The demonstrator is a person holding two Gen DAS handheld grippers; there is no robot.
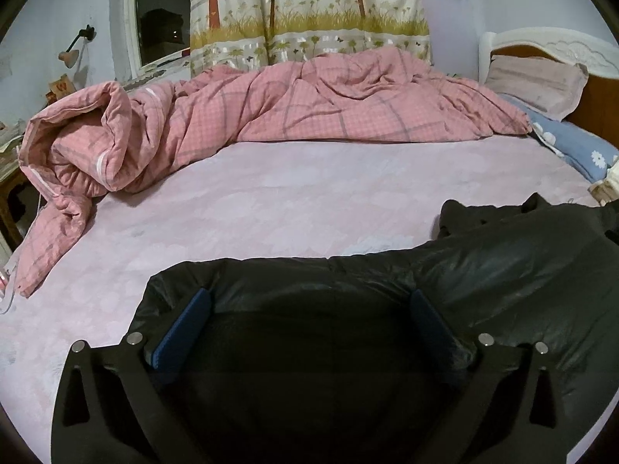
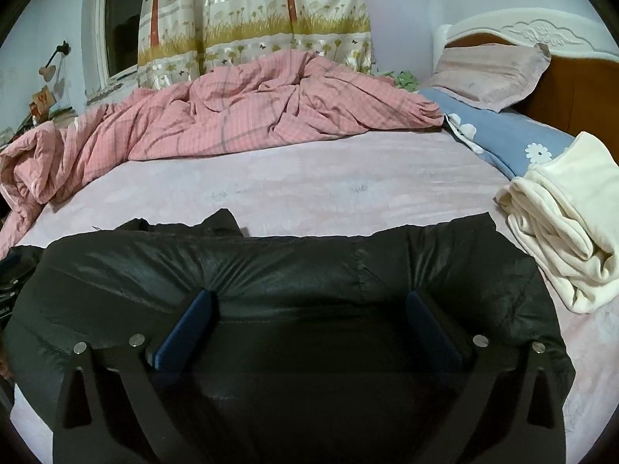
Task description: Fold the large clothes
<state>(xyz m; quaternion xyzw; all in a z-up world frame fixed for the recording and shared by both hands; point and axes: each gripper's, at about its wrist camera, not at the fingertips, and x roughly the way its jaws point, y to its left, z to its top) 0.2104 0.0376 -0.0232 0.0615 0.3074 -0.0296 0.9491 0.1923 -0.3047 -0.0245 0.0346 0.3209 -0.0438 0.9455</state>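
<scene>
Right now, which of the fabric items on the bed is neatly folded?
The cream blanket by the blue pillow; the pink duvet is bunched.

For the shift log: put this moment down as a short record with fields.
garment: black padded jacket, spread on the pink sheet
left tool: open over the jacket, nothing gripped
right tool: open over the jacket, nothing gripped
far side of bed: pink checked duvet, bunched
beside jacket: cream folded cloth
head of bed: pillow

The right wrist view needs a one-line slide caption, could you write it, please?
Open right claw over a black padded jacket on the pink bed sheet, cream blanket beside.
</scene>
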